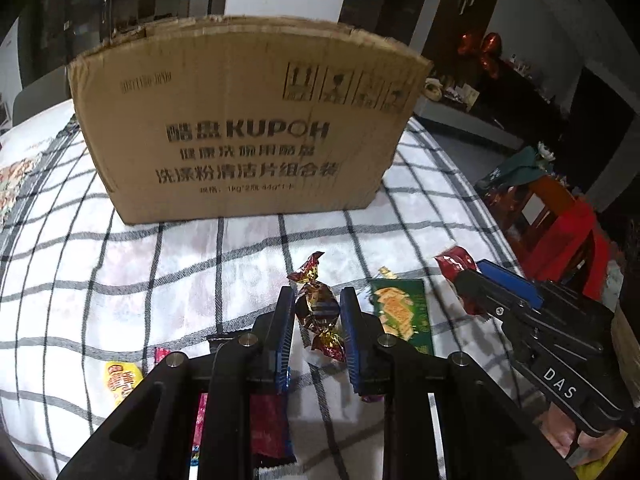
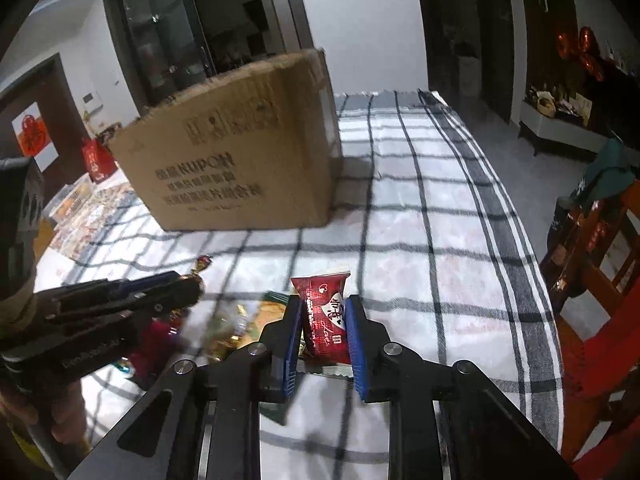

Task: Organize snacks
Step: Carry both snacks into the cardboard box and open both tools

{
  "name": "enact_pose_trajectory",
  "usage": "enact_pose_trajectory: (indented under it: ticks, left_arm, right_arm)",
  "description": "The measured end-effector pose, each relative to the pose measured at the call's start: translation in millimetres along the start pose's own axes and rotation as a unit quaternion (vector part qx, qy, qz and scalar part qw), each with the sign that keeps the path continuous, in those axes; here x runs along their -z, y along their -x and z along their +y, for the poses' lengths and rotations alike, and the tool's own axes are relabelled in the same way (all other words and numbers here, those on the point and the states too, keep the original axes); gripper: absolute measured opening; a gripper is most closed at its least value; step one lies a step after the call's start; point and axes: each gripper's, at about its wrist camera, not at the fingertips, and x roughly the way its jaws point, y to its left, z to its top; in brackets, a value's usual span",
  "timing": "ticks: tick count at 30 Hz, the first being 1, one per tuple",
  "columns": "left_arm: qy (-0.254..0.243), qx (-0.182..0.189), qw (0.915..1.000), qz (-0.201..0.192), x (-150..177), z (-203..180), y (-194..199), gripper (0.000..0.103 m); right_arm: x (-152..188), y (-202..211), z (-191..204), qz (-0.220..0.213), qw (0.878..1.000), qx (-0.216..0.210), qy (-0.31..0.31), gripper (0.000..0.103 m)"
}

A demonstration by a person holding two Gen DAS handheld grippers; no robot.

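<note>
My left gripper [image 1: 316, 312] is shut on a twist-wrapped candy [image 1: 318, 312] in dark red and gold foil, held just above the checked tablecloth [image 1: 180, 272]. My right gripper [image 2: 323, 320] is shut on a red snack packet [image 2: 325, 320] with white lettering; from the left wrist view that right gripper [image 1: 466, 278] grips the same red packet [image 1: 454, 266] at the right. The left gripper [image 2: 192, 290] also shows at the left of the right wrist view. A brown cardboard box [image 1: 244, 128] stands upright behind both. A green flat packet [image 1: 402, 314] lies between the grippers.
A yellow packet [image 1: 120, 380] and a dark red packet [image 1: 268, 424] lie on the cloth under the left gripper. Red wooden chairs [image 2: 600, 264] stand past the table's right edge. Papers and a red bag [image 2: 96, 160] sit left of the box [image 2: 240, 152].
</note>
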Motion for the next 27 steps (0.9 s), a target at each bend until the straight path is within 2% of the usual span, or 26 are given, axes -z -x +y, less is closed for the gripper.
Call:
enact_pose_trajectory:
  ticks: [14,27]
  left_arm:
    - [-0.023,-0.010,0.9963,-0.083,-13.6,5.7,76.5,0.023]
    - [-0.032,-0.029,0.9881,-0.147,-49.8,27.5,124.9,0.023]
  right_arm:
    - [-27.2,50.8,44.7,-0.068,0.997,-0.030,0.018,0.023]
    - [-67.8,69.9,81.0,-0.122,0.991,-0.051,0.027,0.023]
